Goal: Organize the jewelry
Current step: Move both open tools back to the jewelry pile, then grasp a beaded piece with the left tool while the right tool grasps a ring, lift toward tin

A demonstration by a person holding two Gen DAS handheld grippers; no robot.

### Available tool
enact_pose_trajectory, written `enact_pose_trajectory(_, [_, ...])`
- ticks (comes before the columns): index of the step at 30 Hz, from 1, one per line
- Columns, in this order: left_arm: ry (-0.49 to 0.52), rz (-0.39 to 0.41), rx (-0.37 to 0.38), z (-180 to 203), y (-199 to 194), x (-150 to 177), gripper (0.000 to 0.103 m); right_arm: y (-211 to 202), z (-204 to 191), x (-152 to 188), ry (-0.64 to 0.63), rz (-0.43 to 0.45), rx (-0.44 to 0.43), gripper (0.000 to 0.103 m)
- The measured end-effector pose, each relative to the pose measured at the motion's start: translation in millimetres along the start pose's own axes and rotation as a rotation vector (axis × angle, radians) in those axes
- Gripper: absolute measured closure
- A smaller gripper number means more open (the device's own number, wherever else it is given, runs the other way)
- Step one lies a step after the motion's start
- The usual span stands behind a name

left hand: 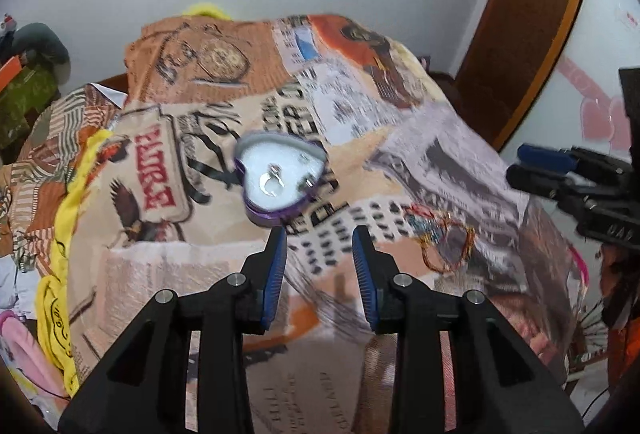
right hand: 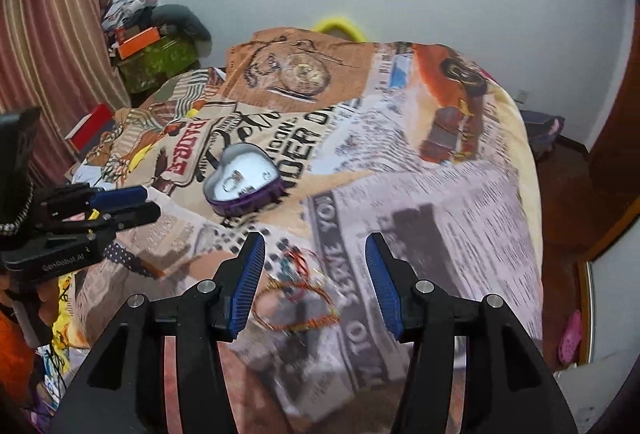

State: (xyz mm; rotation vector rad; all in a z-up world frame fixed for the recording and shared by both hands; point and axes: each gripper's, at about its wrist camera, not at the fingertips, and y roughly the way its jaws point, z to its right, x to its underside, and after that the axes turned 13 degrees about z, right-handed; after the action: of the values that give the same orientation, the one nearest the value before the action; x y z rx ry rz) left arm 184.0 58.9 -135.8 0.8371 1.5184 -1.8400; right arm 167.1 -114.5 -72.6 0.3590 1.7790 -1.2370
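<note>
A purple heart-shaped tin (left hand: 280, 177) lies open on the printed blanket, with silver rings (left hand: 270, 183) inside; it also shows in the right wrist view (right hand: 244, 185). Gold and orange bangles with a beaded piece (left hand: 444, 240) lie on the blanket to the tin's right, and in the right wrist view (right hand: 298, 294). My left gripper (left hand: 320, 234) is open and empty, just in front of the tin. My right gripper (right hand: 316, 242) is open and empty, hovering over the bangles.
The printed blanket (right hand: 440, 173) covers a bed. Boxes and clothes (right hand: 156, 49) pile up at the far left by a striped curtain (right hand: 48, 33). A wooden door (left hand: 532, 13) stands at the right. Yellow cloth (left hand: 72, 193) lies along the blanket's left edge.
</note>
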Motion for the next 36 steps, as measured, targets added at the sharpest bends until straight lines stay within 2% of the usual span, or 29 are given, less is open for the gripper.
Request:
enact_pose_trajectory(5, [0.039, -0.040, 0.023, 27.8, 22.5, 13.3, 0.070, -5.2, 16.8, 19.2, 0.003, -0.025, 0.041, 0.054])
enact_pose_trajectory(8, [0.044, -0.083, 0.080, 44.8, 36.8, 17.6, 0.071, -10.1, 27.1, 27.7, 0.019, -0.021, 0.065, 0.054])
enact_pose_trajectory(10, [0.022, -0.122, 0.134, 53.6, 49.5, 19.4, 0.076, -13.2, 34.7, 32.0, 0.039, -0.019, 0.065, 0.054])
enact_pose_trajectory(11, [0.019, -0.138, 0.144, 56.9, 54.3, 20.6, 0.081, -13.9, 38.8, 33.9, 0.052, -0.021, 0.059, 0.054])
enact_pose_trajectory(13, [0.016, -0.161, 0.151, 63.6, 64.0, 21.9, 0.083, -14.8, 43.6, 36.9, 0.068, -0.022, 0.052, 0.054])
enact_pose_trajectory(20, [0.024, -0.139, 0.161, 76.5, 68.4, 14.5, 0.083, -8.6, 52.5, 46.7, 0.101, -0.031, 0.022, 0.054])
enact_pose_trajectory(24, [-0.015, -0.156, 0.163, 75.5, 78.8, 10.9, 0.083, -1.4, 53.3, 52.3, 0.107, -0.044, 0.008, 0.054])
enact_pose_trajectory(31, [-0.067, -0.149, 0.186, 71.1, 90.9, 9.5, 0.099, 3.6, 53.0, 57.7, 0.112, -0.050, -0.010, 0.054])
enact_pose_trajectory(36, [-0.031, -0.116, 0.163, 72.7, 82.2, 7.7, 0.099, 5.4, 54.2, 55.4, 0.121, -0.038, -0.017, 0.054])
